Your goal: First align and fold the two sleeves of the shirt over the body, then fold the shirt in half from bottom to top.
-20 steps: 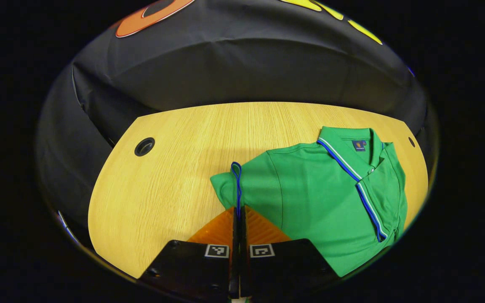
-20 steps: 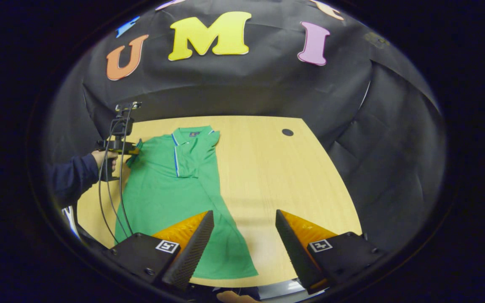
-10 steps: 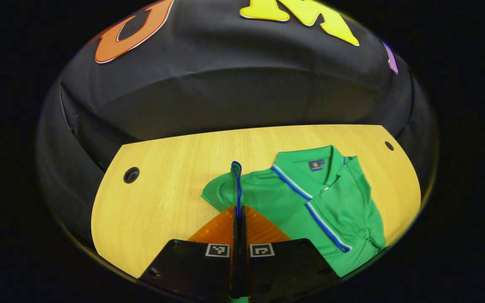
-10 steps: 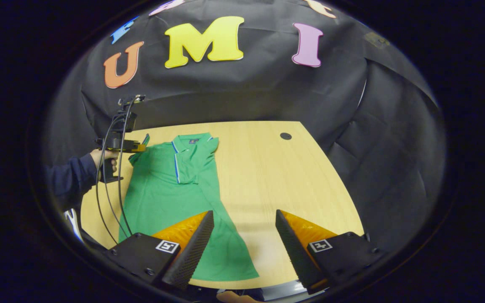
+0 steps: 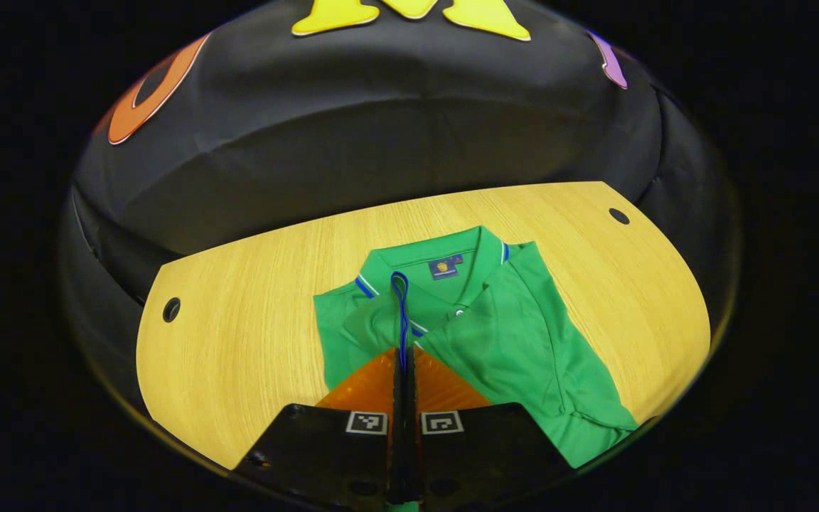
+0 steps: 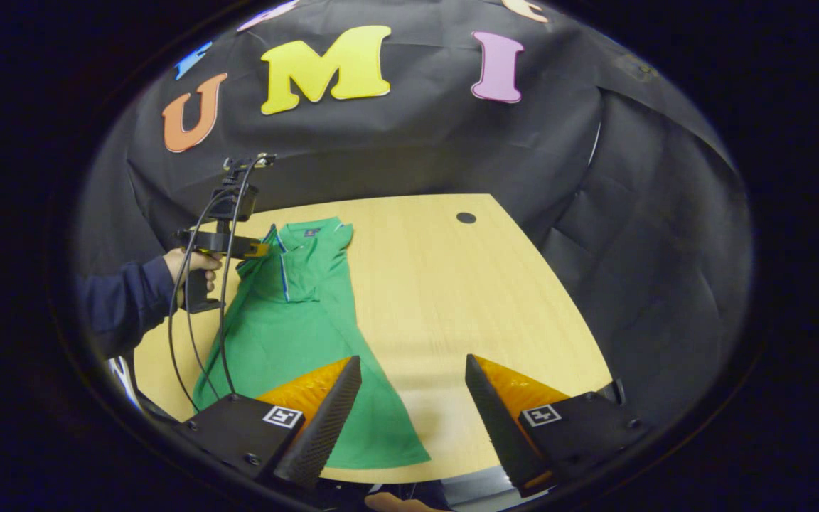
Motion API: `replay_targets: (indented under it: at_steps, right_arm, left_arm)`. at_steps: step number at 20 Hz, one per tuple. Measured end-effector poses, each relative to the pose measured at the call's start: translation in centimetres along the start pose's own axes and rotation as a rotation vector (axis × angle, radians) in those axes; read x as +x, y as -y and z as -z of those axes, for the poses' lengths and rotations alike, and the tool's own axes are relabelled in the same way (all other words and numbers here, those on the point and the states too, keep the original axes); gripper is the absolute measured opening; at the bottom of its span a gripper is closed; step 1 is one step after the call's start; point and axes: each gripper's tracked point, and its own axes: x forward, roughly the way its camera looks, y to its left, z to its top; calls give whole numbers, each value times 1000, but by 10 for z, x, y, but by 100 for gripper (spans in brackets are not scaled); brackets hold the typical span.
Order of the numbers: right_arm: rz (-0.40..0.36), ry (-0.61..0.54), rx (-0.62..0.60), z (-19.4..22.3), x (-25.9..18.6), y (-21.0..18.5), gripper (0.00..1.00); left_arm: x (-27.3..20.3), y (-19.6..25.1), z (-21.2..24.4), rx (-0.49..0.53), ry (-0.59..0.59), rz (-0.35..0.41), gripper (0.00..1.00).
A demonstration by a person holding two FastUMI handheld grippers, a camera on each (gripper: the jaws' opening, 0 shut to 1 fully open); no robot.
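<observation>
1. Left gripper view. The left gripper (image 5: 404,359) is clenched, its two fingers pressed together with the blue-piped cuff edge of the shirt's sleeve (image 5: 400,306) pinched between them. The sleeve rises from the fingertips as a thin folded strip, held over the shirt's chest just below the collar (image 5: 445,259). The green shirt (image 5: 523,341) is a knit polo with a fine pique texture, a ribbed collar edged in blue and white, and a small dark label inside the neck. It lies on the table (image 5: 239,334), a pale wood-grain top with a curved edge and round cable holes. The opposite sleeve lies folded over the body.

2. Right gripper view. The right gripper (image 6: 413,405) is released, its serrated fingers spread wide and touching nothing; it hangs above the table's near edge, beside the shirt's hem (image 6: 374,444). Farther off, a hand (image 6: 193,267) in a dark sleeve holds the left gripper (image 6: 257,249) at the shirt's shoulder, cables trailing down from it.
</observation>
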Motion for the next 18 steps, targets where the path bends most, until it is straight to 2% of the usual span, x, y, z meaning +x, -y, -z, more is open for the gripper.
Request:
replay_targets:
  at_steps: [1, 3, 4, 5, 9, 11, 12, 14, 15, 17, 18]
  right_arm:
    - [2, -5, 7, 3, 0, 2, 93]
    - [9, -15, 22, 8, 2, 4, 98]
    - [17, -15, 29, 9, 4, 7, 98]
    - [25, -13, 36, 10, 4, 10, 94]
    - [32, -9, 49, 10, 3, 15, 93]
    - [36, -7, 51, 9, 2, 17, 95]
    - [32, -7, 51, 9, 3, 15, 98]
    - [27, -4, 45, 7, 4, 13, 93]
    - [21, -1, 42, 5, 3, 11, 93]
    - [7, 9, 35, 0, 3, 6, 93]
    - [-4, 16, 32, -2, 4, 2, 96]
  left_arm:
    - [-1, 6, -2, 11, 4, 11, 4]
    - [4, 18, 0, 36, 1, 24, 6]
    - [7, 21, 2, 50, -7, 19, 6]
    - [8, 24, 5, 60, -14, 16, 7]
    - [8, 40, 9, 117, -30, 42, 10]
    - [4, 44, 5, 161, -21, 40, 26]
    - [1, 46, 1, 168, -13, 42, 39]
    - [-2, 53, 6, 143, 8, 56, 48]
    - [-20, 50, -6, 126, 19, 68, 53]
    - [-38, 48, -6, 87, 34, 90, 77]
    - [-47, 44, -6, 63, 40, 95, 75]
